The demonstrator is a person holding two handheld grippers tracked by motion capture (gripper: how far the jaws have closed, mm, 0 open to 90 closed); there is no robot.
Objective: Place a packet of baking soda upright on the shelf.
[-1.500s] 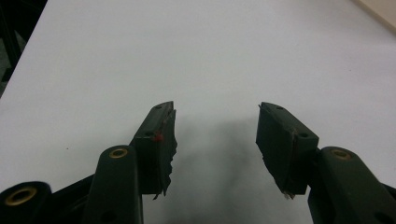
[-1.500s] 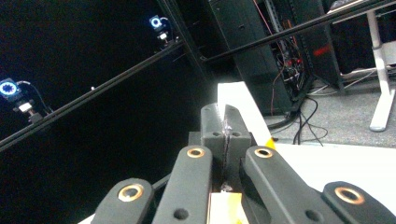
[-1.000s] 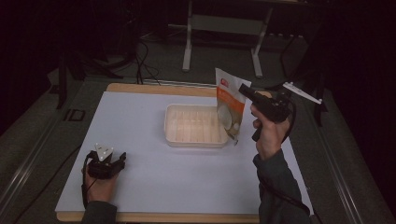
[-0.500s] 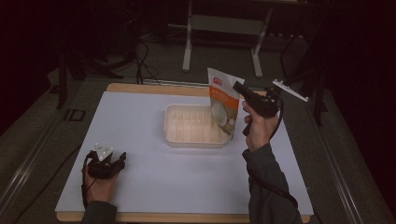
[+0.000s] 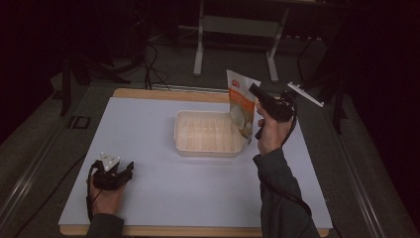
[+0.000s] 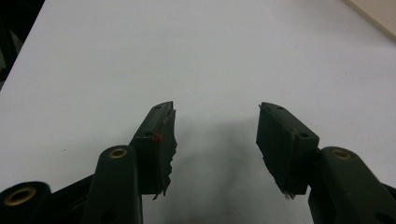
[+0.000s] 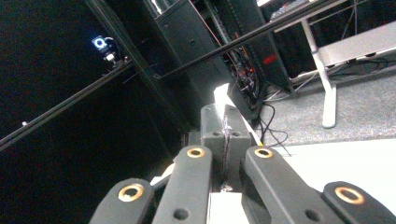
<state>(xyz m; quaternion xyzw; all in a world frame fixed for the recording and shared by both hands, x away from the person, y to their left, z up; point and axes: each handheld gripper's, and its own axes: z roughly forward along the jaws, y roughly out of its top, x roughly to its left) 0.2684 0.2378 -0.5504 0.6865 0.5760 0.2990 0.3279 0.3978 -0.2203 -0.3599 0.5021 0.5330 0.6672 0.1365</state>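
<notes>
Dark room all around, cables on the floor and a metal stand [image 5: 236,29] at the back, with just the white worktop [image 5: 148,134] lit up. I'm using the clear plastic tray [image 5: 205,134] as my landmark since it sits roughly mid-worktop, a bit toward the far side.

Right tongs [image 5: 254,91] are up in the air just off the tray's right end, held in the person's right hand [image 5: 271,134]. They're clamped tight on a pouch [image 5: 241,106], white with an orange-red top band and a round picture on the front. From the high view the pouch hangs upright with its lower part right at the tray's right edge; can't tell if it actually touches the rim or sits just above it. In the right gripper view the two black jaws are pressed together with a thin white edge of the pouch [image 7: 221,98] sticking out from between them, and the camera is looking up and away toward dark racks and a rail.

Left tongs [image 5: 130,167] are well away from the tray, down toward the near left corner of the worktop, held low in the left hand [image 5: 105,196]. In the left gripper view the jaws stand wide apart with bare white surface between them, nothing gripped
</notes>
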